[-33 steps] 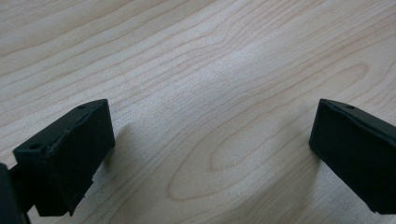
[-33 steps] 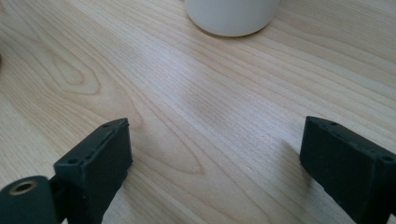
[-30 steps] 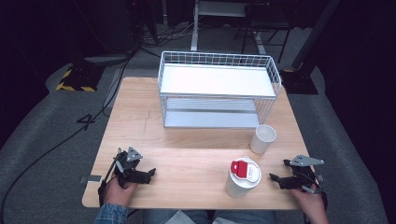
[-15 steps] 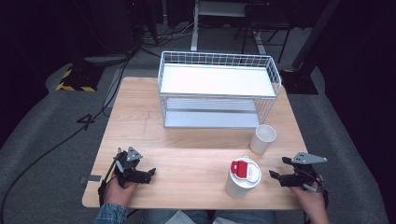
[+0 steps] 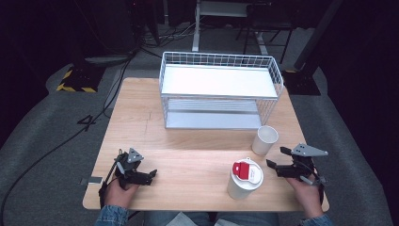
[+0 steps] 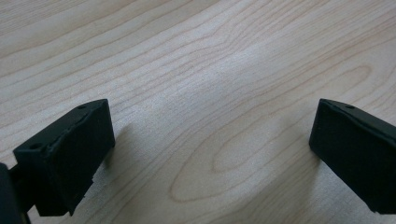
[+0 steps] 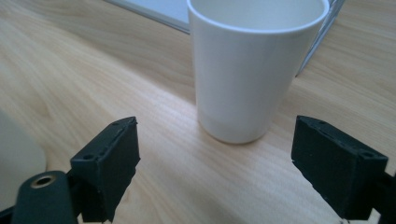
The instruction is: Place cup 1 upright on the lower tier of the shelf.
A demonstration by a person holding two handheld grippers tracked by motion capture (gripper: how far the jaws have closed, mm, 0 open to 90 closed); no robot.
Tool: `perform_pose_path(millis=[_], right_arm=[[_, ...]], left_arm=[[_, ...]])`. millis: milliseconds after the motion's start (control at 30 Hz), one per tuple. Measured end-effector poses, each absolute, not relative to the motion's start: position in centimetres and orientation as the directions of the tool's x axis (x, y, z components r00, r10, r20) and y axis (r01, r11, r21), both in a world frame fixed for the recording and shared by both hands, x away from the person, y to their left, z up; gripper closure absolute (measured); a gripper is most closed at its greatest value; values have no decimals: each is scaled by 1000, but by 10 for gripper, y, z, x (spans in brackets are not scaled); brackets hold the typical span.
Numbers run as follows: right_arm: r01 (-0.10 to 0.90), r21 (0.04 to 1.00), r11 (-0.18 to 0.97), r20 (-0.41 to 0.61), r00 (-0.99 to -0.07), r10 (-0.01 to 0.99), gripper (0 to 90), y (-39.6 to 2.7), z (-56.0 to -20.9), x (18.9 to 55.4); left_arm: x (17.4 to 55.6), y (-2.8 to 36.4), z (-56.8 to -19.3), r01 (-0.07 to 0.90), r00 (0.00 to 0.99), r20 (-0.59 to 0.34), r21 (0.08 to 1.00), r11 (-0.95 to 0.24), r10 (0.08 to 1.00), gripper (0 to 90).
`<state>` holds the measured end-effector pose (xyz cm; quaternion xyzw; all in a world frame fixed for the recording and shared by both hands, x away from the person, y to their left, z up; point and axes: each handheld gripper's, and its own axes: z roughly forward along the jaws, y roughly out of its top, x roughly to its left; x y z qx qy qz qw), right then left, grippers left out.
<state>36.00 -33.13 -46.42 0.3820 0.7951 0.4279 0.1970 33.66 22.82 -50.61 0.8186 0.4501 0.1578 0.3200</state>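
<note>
Here, right gripper (image 5: 274, 158): held just off the table's right front edge, jaws pointing left toward the white cup, gaping with nothing between the pads; they have just been closing partway.
White cup (image 5: 265, 140): upright and open-topped, standing just beyond the right gripper's jaws and apart from them; in the right gripper view (image 7: 255, 65) it stands centred ahead of the gap.
Cup's far side: the wire rack's (image 5: 219, 89) front right corner is just behind it, little room there.
Lidded cup (image 5: 244, 178): white with a red tab on the lid, near the front edge, left of the right gripper and in front of the white cup, apart from both.
Left gripper (image 5: 153, 173): low over the front left of the table (image 5: 188, 155), jaws spread wide over bare wood, holding nothing (image 6: 210, 154).
Open room: broad bare wood between the two grippers and ahead of the rack.
Edges: both hands sit close to the front edge.
</note>
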Motion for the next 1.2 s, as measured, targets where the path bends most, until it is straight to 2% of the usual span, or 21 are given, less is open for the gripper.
perform_pose_path(millis=[267,500,733,1200], right_arm=[[420,843,337,-24,-595,804,163,-321,-469,380],[405,862,304,4,-606,796,164,-316,-476,394],[443,858,260,60,-588,806,166,-316,-485,407],[450,853,266,61,-591,804,165,-310,-499,418]], left_arm=[[337,228,-506,636,545,-30,666,-390,838,6],[337,228,-506,636,545,-29,666,-390,838,6],[337,228,-506,636,545,-29,666,-390,838,5],[337,228,-506,637,544,-30,665,-390,838,6]])
